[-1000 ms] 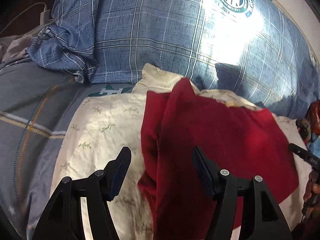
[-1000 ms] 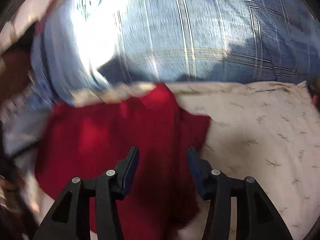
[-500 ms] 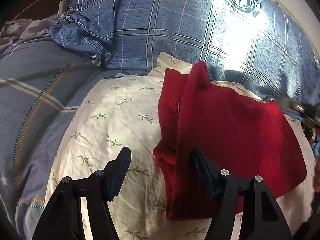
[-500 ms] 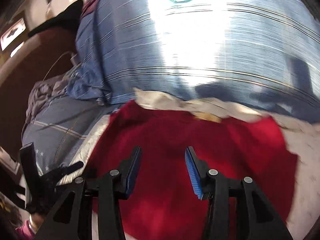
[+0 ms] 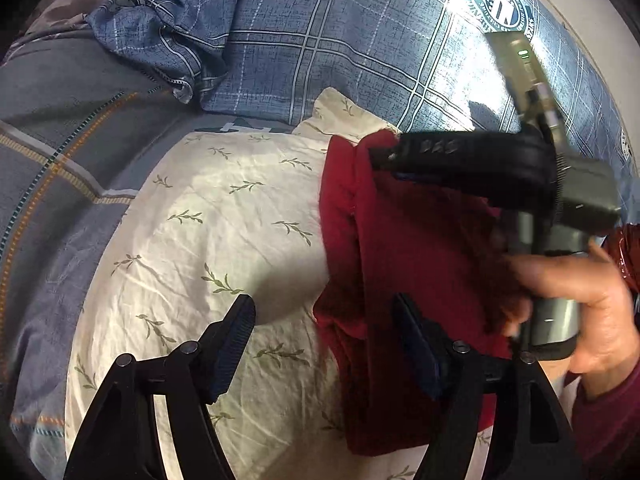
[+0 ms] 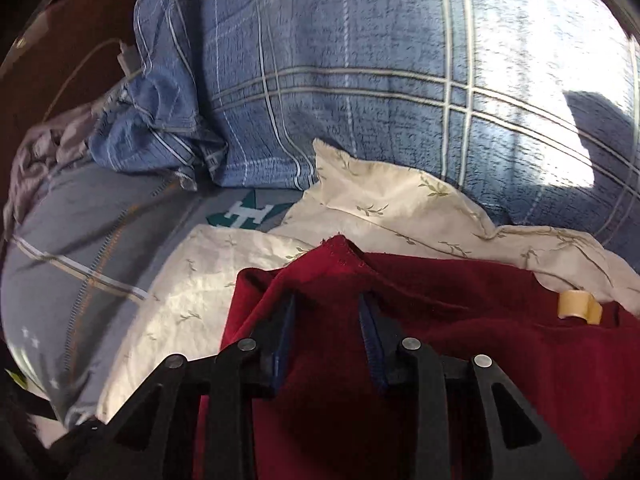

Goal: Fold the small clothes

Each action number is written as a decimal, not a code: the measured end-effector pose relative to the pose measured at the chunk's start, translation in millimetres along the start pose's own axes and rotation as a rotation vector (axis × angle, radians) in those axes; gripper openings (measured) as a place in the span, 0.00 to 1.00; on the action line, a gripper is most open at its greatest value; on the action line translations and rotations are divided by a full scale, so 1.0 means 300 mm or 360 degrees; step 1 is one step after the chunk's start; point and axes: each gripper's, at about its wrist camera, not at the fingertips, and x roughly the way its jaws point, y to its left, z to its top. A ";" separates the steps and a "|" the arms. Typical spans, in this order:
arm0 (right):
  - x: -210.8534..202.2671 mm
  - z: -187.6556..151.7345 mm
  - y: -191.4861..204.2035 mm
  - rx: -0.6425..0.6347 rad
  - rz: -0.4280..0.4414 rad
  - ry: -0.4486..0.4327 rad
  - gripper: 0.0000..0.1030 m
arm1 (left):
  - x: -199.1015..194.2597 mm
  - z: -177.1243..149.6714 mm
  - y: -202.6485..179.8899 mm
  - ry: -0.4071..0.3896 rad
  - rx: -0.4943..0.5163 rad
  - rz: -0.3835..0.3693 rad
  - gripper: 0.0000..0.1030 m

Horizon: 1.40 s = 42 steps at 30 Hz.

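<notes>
I note the bed (image 5: 60, 184), grey-blue with orange and white stripes, filling the 9 o'clock side of both views. A blue plaid pillow (image 5: 320, 40) lies across the 12 o'clock region, a round green emblem (image 5: 500, 0) near its 1 o'clock corner. A cream sheet with a leaf print (image 5: 224, 216) is spread over the bed below the pillow.

The red garment (image 5: 416, 248) lies on the cream sheet, from centre toward 4 o'clock in my left view, with a folded layer running along its 9 o'clock edge. In the right view the red garment (image 6: 460, 340) fills the lower half, one corner peaked up at centre.

My right hand (image 5: 588, 292) grips the handle of the right hand-held gripper (image 5: 384, 156), which reaches across to the garment's 12 o'clock corner. Its jaws have just been closing, with the raised corner of red cloth between them; the right hand-held gripper (image 6: 328, 304) is partly open, and I cannot tell whether the pads press the cloth.

My left hand-held gripper (image 5: 324, 316) has just been opening and stands wide, holding nothing, its 3 o'clock finger over the garment's lower edge.

A small tan clip (image 6: 576, 306) sits on the garment at 3 o'clock.
</notes>
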 end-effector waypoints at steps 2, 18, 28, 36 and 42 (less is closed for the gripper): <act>-0.039 0.001 0.002 0.0009 0.0028 0.0010 0.44 | 0.004 -0.001 -0.002 0.0002 0.0006 0.0006 0.71; 0.053 0.018 0.123 -0.0157 -0.0124 0.0053 0.16 | 0.002 -0.008 -0.002 -0.0007 -0.0006 0.0000 0.74; 0.092 0.021 0.112 -0.0101 0.0000 0.0063 0.26 | 0.010 -0.005 0.004 -0.0007 -0.0016 -0.0002 0.75; -0.074 0.024 0.057 -0.0019 0.0118 0.0000 0.53 | 0.008 0.002 0.011 -0.0006 -0.0048 -0.0027 0.76; 0.017 0.039 0.114 -0.0085 -0.0014 0.0154 0.66 | 0.008 -0.004 0.005 -0.0012 -0.0039 -0.0013 0.76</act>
